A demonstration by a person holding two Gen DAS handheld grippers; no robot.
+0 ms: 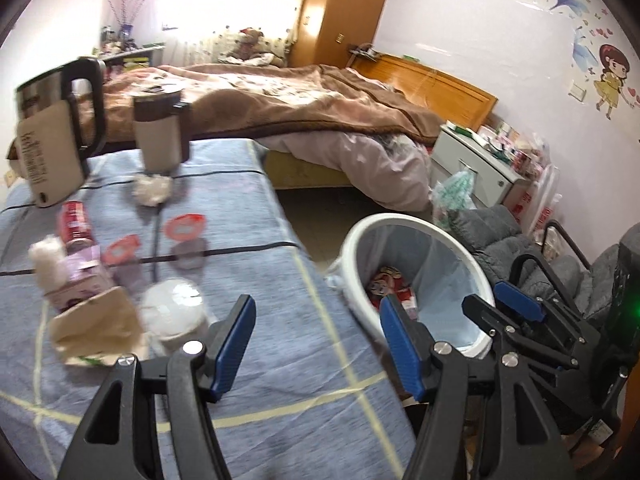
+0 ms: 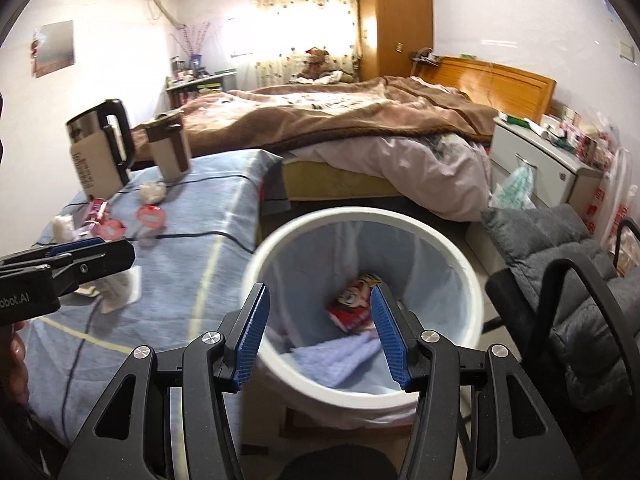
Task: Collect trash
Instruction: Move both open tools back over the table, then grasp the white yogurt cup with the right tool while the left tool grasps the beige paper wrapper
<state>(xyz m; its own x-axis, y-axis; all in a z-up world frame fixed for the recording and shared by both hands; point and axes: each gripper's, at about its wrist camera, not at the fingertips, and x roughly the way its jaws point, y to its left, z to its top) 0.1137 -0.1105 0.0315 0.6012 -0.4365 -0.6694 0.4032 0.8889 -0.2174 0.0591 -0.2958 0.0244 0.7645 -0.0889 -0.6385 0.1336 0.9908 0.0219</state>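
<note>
My right gripper (image 2: 320, 304) hangs open and empty right over the white bin (image 2: 360, 211), which has a pale blue liner. A red snack wrapper (image 2: 354, 308) lies at the bottom of the bin. My left gripper (image 1: 318, 320) is open with nothing between its fingers, over the right edge of the blue-clothed table (image 1: 260, 380). Left of it lie a paper cup (image 1: 176, 312), a brown paper bag (image 1: 96, 324), a purple carton (image 1: 80, 280), a red can (image 1: 74, 220), two red lids (image 1: 186, 226) and a crumpled tissue (image 1: 152, 190). The bin (image 1: 400, 220) stands on the floor beside the table.
A kettle (image 1: 52, 132) and a lidded mug (image 1: 160, 132) stand at the table's far end, and a black cord runs across the cloth. A chair with a grey jacket (image 2: 560, 260) is right of the bin. A bed (image 2: 340, 120) and a white nightstand (image 2: 532, 160) lie beyond.
</note>
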